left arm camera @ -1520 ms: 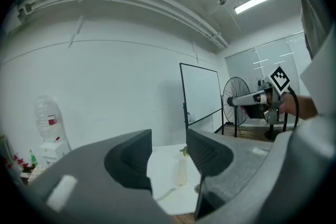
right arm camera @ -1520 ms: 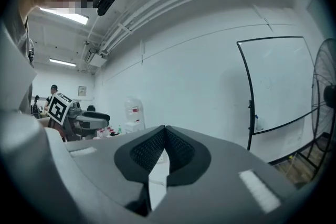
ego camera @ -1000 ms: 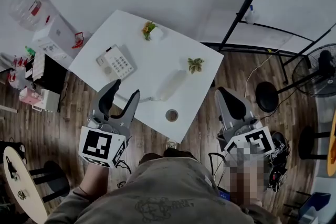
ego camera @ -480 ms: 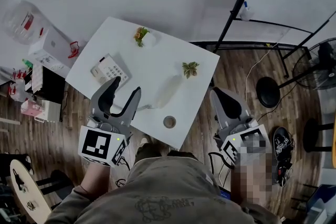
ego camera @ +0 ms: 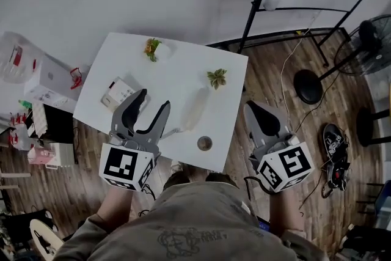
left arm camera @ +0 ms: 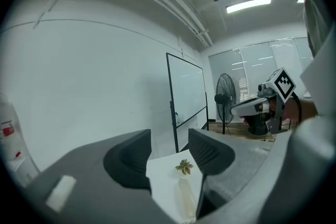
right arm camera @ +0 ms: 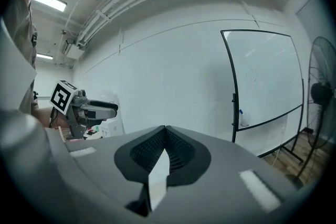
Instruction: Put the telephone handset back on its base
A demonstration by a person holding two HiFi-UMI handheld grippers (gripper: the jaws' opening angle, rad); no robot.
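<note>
left tongs (ego camera: 154, 101) were open, empty, above near edge of tabletop (ego camera: 183, 73) | right tongs (ego camera: 252, 109) were closed, beyond right edge | handset (ego camera: 194, 108) lay apart from base (ego camera: 119, 91) at left edge

Smooth plastic handset (ego camera: 195, 108), wooden floor (ego camera: 266, 80).
</note>
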